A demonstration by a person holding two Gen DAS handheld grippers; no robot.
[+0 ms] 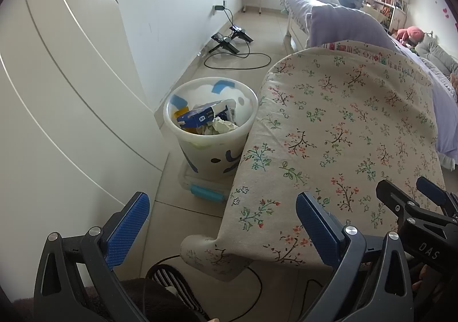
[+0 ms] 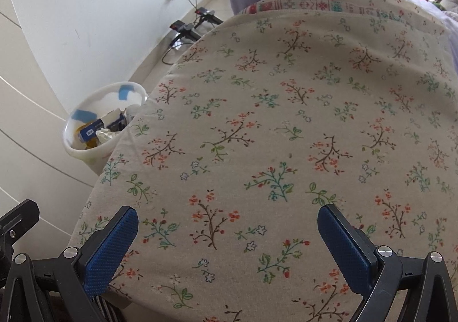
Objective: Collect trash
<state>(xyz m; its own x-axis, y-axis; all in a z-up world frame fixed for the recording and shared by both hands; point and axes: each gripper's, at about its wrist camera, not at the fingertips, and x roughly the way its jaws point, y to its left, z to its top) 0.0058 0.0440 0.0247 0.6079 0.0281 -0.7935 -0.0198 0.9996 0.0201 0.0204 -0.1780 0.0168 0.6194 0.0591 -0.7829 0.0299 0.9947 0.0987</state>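
A white waste bin (image 1: pixel 246 124) with blue patches stands on the floor beside the floral-covered table (image 1: pixel 343 127). It holds trash: a blue carton (image 1: pixel 197 117) and crumpled paper (image 1: pixel 220 126). My left gripper (image 1: pixel 223 216) hangs open over the table's near left corner, nothing between its fingers. My right gripper (image 2: pixel 229 233) is open above the floral cloth (image 2: pixel 272 121), also holding nothing. The bin (image 2: pixel 74 147) shows at the left in the right wrist view, partly hidden by the table edge. The right gripper's fingers (image 1: pixel 400 201) appear at the lower right of the left wrist view.
A white wardrobe (image 1: pixel 57 93) lines the left side. The bin sits on a clear box with a blue latch (image 1: pixel 206 193). Black stands and cables (image 1: pixel 229 41) lie on the floor by the wall. A bed with purple bedding (image 1: pixel 343 24) lies beyond the table.
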